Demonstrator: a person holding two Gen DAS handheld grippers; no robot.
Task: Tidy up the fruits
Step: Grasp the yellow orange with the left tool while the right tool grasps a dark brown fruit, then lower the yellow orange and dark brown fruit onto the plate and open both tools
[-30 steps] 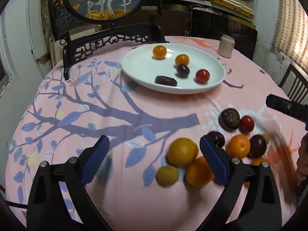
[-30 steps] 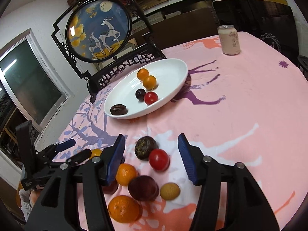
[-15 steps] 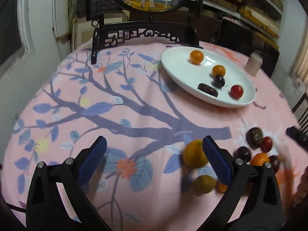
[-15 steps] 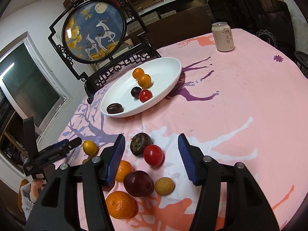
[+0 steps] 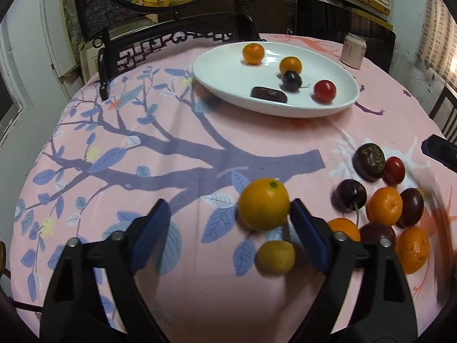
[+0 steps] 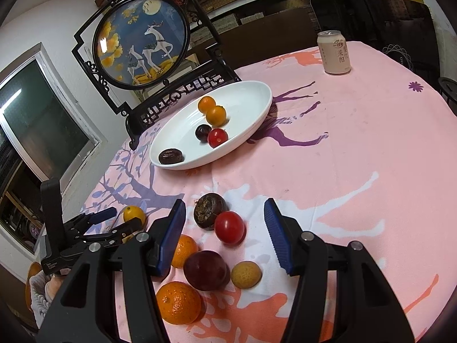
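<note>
A white oval plate point(image 5: 228, 71) at the table's far side holds several small fruits, also in the right wrist view point(image 6: 251, 97). Loose fruits lie in a cluster on the pink cloth. My left gripper point(image 5: 228, 225) is open; a big orange point(image 5: 264, 204) sits just ahead of the fingertips, against the right pad, with a small yellow fruit point(image 5: 275, 257) between the fingers. My right gripper point(image 6: 224, 228) is open above a red tomato point(image 6: 230, 227) and a dark wrinkled fruit point(image 6: 208, 210). The left gripper also shows in the right wrist view point(image 6: 114, 223).
A drink can point(image 6: 334, 53) stands at the far side, right of the plate. A round deer screen on a dark carved stand point(image 6: 142, 37) is behind the plate. More oranges point(image 6: 178, 303) and plums point(image 6: 204, 270) lie under my right gripper.
My left gripper swung left and then came back toward the fruit cluster, now with the big orange at its right pad. My right gripper stayed over the cluster, open.
</note>
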